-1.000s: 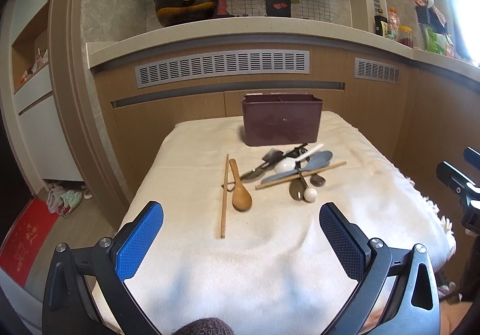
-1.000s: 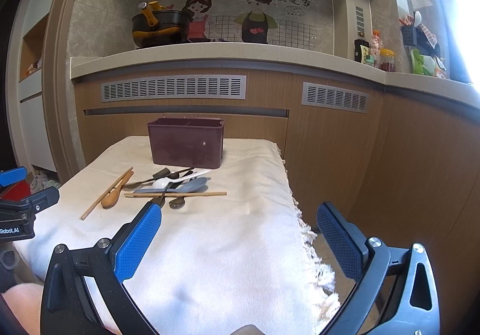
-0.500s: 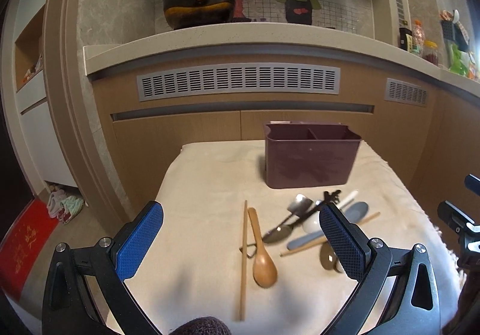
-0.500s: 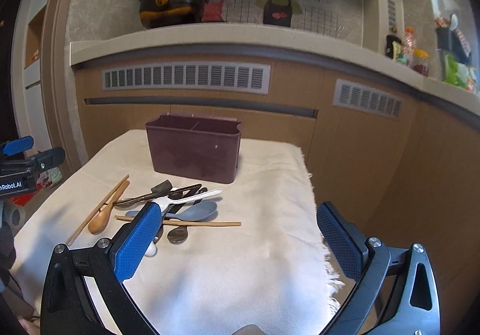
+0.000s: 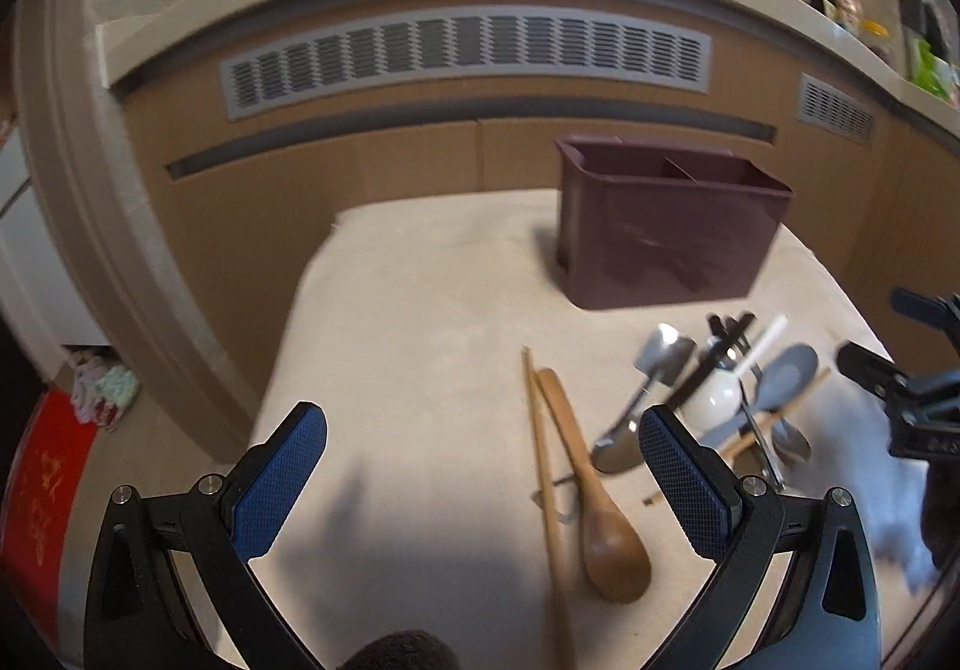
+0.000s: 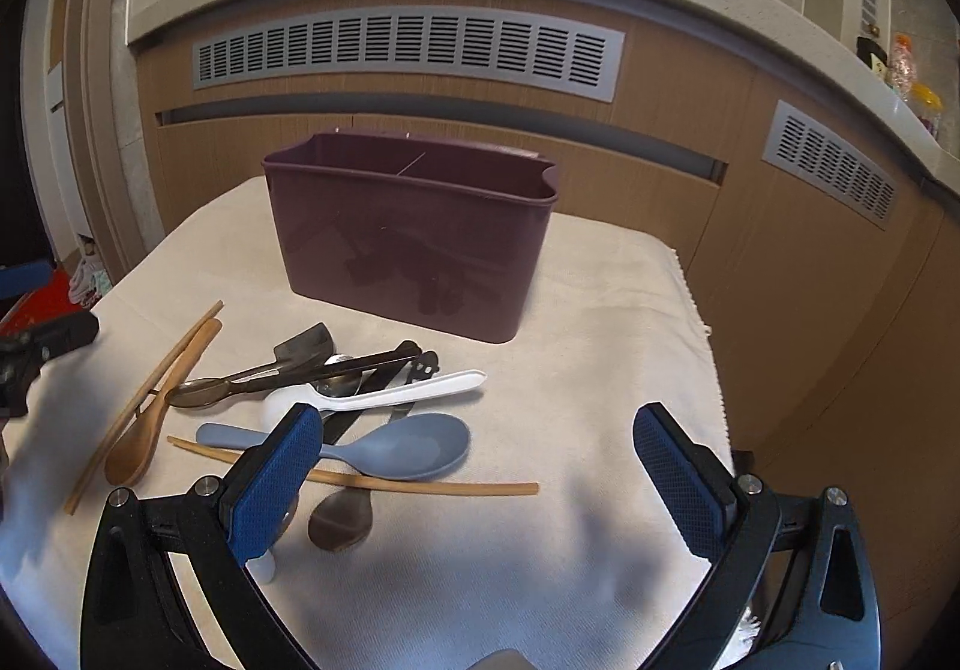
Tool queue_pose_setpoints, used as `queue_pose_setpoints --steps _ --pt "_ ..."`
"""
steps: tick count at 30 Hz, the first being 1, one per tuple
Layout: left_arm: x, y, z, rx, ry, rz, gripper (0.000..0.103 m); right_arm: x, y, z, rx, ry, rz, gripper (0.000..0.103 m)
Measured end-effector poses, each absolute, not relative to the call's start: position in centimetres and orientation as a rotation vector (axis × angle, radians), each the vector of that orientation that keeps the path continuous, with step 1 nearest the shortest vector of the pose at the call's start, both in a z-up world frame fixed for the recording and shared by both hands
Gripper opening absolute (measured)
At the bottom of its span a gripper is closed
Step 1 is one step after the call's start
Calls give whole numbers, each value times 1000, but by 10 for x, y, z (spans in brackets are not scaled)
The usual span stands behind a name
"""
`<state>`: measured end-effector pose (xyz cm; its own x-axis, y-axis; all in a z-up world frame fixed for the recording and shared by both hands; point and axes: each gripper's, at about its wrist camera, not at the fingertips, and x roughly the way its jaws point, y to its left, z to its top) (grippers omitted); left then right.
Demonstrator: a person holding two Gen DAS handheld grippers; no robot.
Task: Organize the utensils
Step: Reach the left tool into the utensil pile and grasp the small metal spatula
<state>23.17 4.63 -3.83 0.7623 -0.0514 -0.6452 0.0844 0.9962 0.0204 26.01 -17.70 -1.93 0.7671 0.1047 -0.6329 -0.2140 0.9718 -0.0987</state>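
A dark maroon two-compartment utensil holder (image 5: 666,226) (image 6: 414,238) stands upright on the cream cloth. In front of it lie a wooden spoon (image 5: 600,514) (image 6: 150,418), a wooden chopstick (image 5: 549,496) (image 6: 138,400), a second chopstick (image 6: 360,481), a grey-blue spoon (image 5: 780,376) (image 6: 396,445), a white spoon (image 5: 732,382) (image 6: 384,397) and dark metal spoons (image 6: 252,379) in a loose pile. My left gripper (image 5: 483,475) is open, low over the cloth just left of the wooden spoon. My right gripper (image 6: 471,478) is open over the pile's right end, holding nothing.
The cloth-covered table (image 6: 600,346) ends at a fringed right edge (image 6: 714,370). Behind it runs a wooden counter front with grey vents (image 6: 408,48). The other gripper shows at the right edge (image 5: 900,388) and at the left edge (image 6: 36,352). A red mat (image 5: 36,496) lies on the floor at left.
Both grippers have moved forward and down toward the utensils. The holder and pile now loom larger. Both stay open; nothing has been taken hold of.
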Motion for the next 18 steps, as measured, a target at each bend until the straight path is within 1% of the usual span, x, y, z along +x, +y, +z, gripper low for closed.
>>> queue_pose_setpoints --steps 5,10,13,18 --pt "237 46 -56 35 740 -59 103 273 -154 -22 -194 683 237 103" --pt "242 69 -50 -20 707 66 103 299 -125 -25 -136 727 303 103" --pt "240 78 -46 -61 695 57 103 307 -113 -35 -151 751 318 102" --pt "238 82 -47 -33 711 33 103 311 -122 -54 -198 789 263 102"
